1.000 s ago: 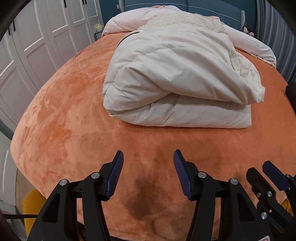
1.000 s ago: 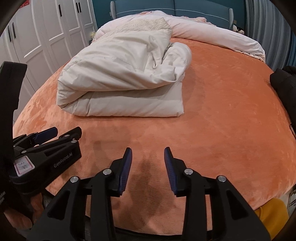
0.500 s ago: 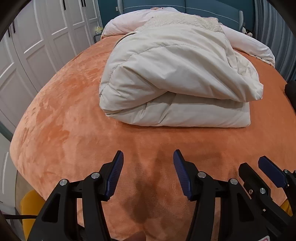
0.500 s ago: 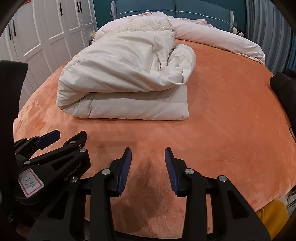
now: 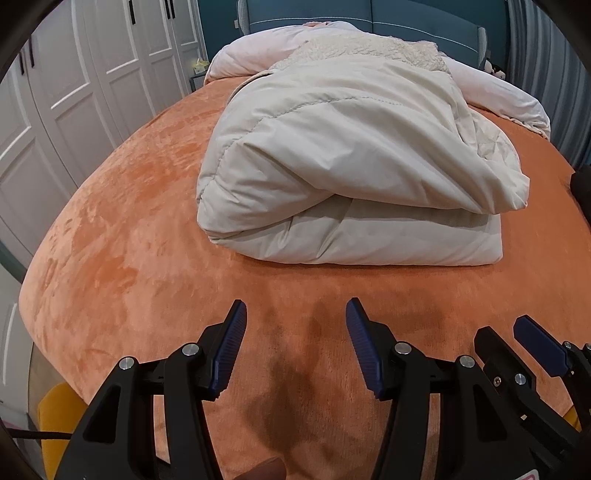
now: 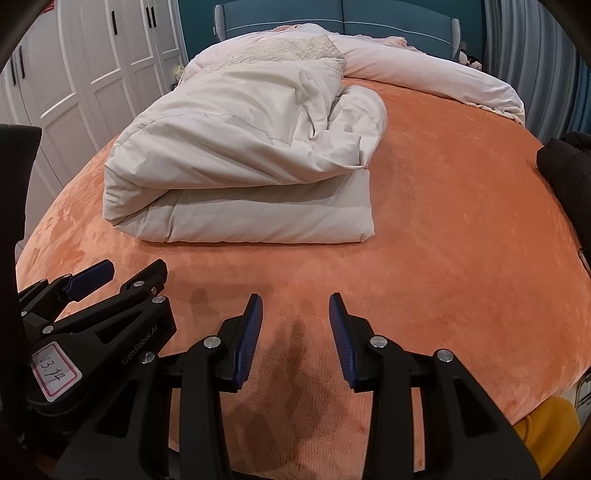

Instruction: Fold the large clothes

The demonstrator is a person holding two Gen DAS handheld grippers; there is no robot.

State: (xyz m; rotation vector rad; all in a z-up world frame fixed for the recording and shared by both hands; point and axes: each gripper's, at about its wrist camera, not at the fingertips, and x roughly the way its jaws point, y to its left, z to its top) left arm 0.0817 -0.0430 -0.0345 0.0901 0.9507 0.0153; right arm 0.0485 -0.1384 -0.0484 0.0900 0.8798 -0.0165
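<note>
A cream padded coat lies folded in a thick bundle on the orange bed cover; its fleecy collar points toward the headboard. It also shows in the right wrist view. My left gripper is open and empty, hovering over the cover a short way in front of the bundle. My right gripper is open and empty, just right of the left one, level with the bundle's right end. Each gripper shows in the other's view: the right gripper, the left gripper.
A pale pink duvet is heaped along the teal headboard. A black garment lies at the right bed edge. White wardrobe doors stand to the left. Something yellow sits below the bed's near edge.
Both grippers have moved forward toward the folded coat, which looks larger now. Their jaws stay open. The coat has not moved.
</note>
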